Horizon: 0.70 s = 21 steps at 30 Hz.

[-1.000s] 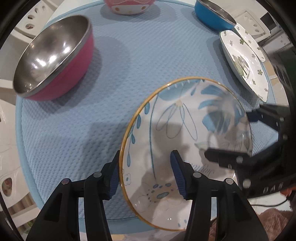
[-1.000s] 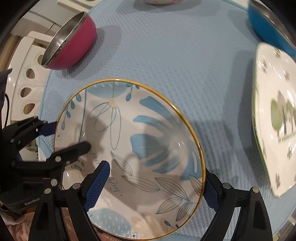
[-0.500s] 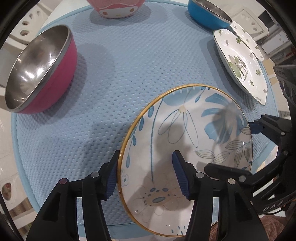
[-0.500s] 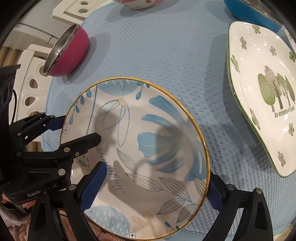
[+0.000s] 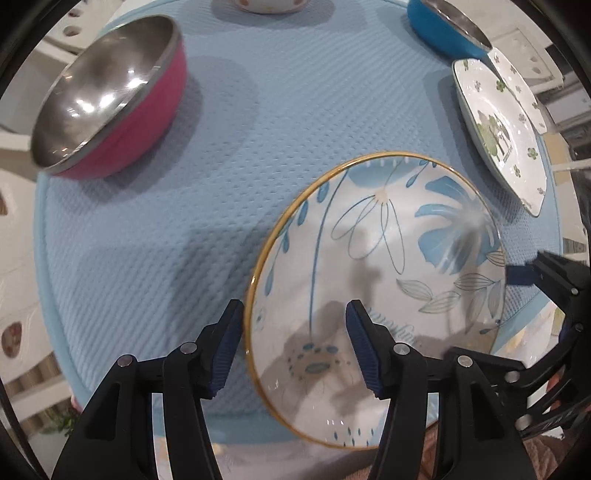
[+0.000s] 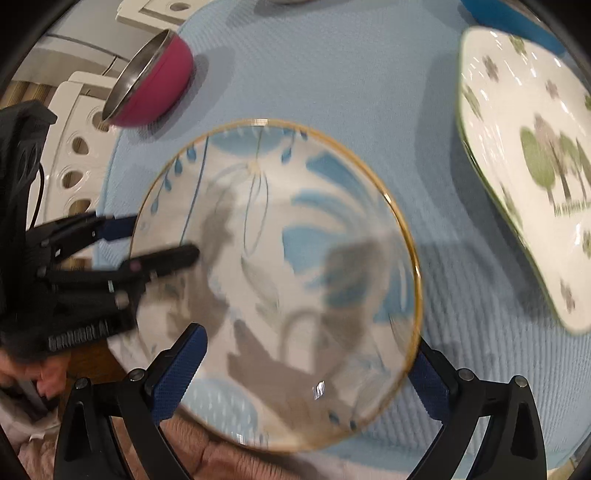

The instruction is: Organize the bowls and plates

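Note:
A round white plate with blue flowers and a gold rim (image 5: 388, 251) is tilted above the light blue mat (image 5: 229, 155). My left gripper (image 5: 291, 350) is open, its fingers straddling the plate's left rim. My right gripper (image 6: 306, 373) is open wide, its fingers on either side of the plate's (image 6: 280, 266) near edge. A pink steel bowl (image 5: 107, 96) stands at the back left. A white plate with green trees (image 6: 532, 177) lies at the right. A blue bowl (image 5: 447, 26) is at the back right.
A pink and white cartoon bowl (image 5: 266, 4) shows at the far edge of the mat. A white rack with oval holes (image 6: 77, 147) stands left of the mat. A second small flowered plate (image 5: 517, 81) lies behind the tree plate.
The blue flower plate has tipped up and shifted towards the near edge of the mat. Both grippers have moved with it, and the right wrist view is now motion-blurred.

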Motion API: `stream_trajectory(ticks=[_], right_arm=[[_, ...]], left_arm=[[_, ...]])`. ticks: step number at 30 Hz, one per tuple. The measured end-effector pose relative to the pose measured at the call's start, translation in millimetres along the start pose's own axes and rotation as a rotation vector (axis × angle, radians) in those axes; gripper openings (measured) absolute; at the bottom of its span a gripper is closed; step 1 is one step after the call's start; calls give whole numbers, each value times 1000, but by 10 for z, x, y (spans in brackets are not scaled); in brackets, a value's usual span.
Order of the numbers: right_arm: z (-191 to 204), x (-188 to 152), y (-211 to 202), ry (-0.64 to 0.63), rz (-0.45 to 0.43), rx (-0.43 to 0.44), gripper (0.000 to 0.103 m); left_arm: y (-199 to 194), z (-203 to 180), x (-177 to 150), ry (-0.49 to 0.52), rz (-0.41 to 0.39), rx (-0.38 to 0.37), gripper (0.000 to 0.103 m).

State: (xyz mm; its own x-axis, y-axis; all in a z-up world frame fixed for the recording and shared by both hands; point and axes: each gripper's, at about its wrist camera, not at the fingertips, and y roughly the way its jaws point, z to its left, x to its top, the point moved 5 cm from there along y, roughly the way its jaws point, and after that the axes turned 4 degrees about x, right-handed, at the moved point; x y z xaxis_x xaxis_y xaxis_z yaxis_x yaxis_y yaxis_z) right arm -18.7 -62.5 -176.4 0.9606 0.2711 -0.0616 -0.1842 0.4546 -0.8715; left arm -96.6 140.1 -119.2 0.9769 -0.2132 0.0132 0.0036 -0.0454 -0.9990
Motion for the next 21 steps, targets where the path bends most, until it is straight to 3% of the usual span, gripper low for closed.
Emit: stream_trajectory(ticks=[6, 8, 12, 15, 17, 21], right_arm=[[-479, -398, -517, 107, -91, 23, 101], [-712, -498, -712, 164, -124, 54, 101], [-1133, -621, -1024, 227, -193, 36, 101], [-1427, -595, -1238, 298, -277, 70, 101], [-1589, -530, -1320, 326, -327, 94, 101], [-1868, -340, -1350, 360, -390, 122, 101]], left_arm=[[-401, 65, 150, -52, -52, 5, 55], [-520, 1, 266, -41, -70, 0, 55], [-707, -269, 608, 12, -110, -20, 55], [-668, -567, 838, 40, -110, -34, 56], [-582, -870, 982, 18, -107, -90, 59], [-296, -1238, 1208, 20, -98, -88, 59]])
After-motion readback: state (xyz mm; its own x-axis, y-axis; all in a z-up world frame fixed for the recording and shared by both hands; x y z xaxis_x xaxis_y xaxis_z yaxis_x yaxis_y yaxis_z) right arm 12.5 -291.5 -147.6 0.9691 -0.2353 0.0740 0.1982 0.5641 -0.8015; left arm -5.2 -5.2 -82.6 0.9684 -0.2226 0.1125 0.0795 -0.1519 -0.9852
